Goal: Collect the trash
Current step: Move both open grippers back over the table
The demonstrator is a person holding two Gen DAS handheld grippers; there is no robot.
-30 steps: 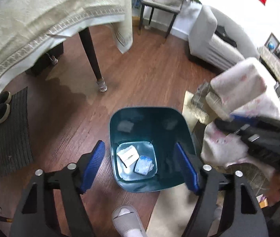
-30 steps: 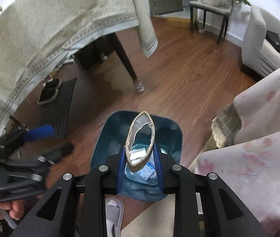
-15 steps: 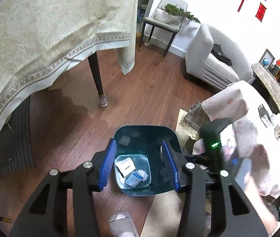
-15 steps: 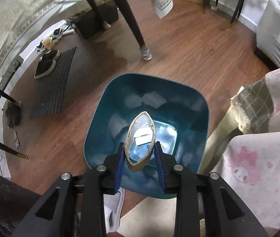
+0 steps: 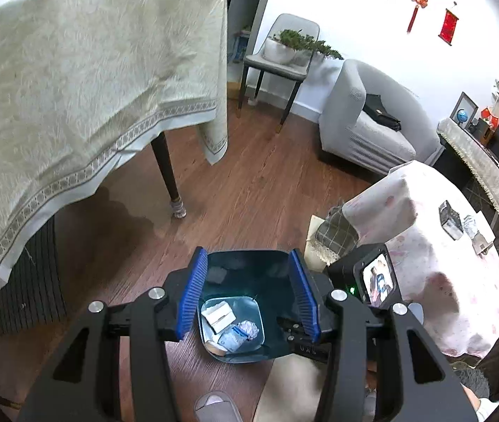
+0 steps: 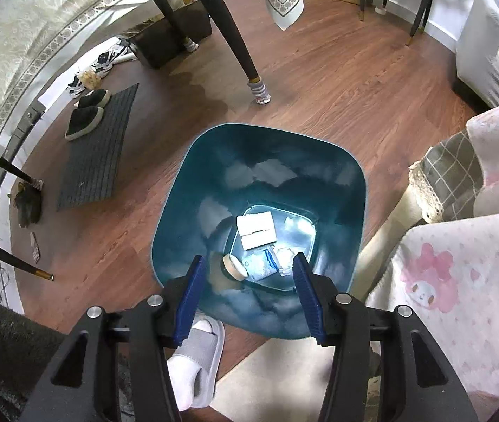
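A teal trash bin [image 6: 267, 154] stands on the wood floor, right under both grippers. On its bottom lie a white folded paper [image 6: 256, 229], a blue-and-white wrapper [image 6: 261, 267] and a tan squashed cup [image 6: 235, 268]. My right gripper [image 6: 248, 258] hangs over the bin's near side; its jaws are opening and nothing is between them. My left gripper [image 5: 247, 253] hovers higher above the bin [image 5: 249, 270], open and empty. The left wrist view also shows the paper [image 5: 219, 314] and wrapper [image 5: 239, 336], with the right gripper's camera body [image 5: 372, 281] beside the bin.
A cream-clothed table [image 5: 73, 88] and its dark leg [image 6: 239, 45] stand left of the bin. A dark mat [image 6: 95, 154] with shoes lies further left. A pink-patterned cloth [image 6: 460, 281] hangs at the right. A person's slippered foot [image 6: 196, 358] is at the bin's near edge. A grey sofa [image 5: 365, 119] stands behind.
The right gripper's jaws widened and let go of the tan cup, which now lies in the bin. The left gripper rose away from the bin and its jaws narrowed.
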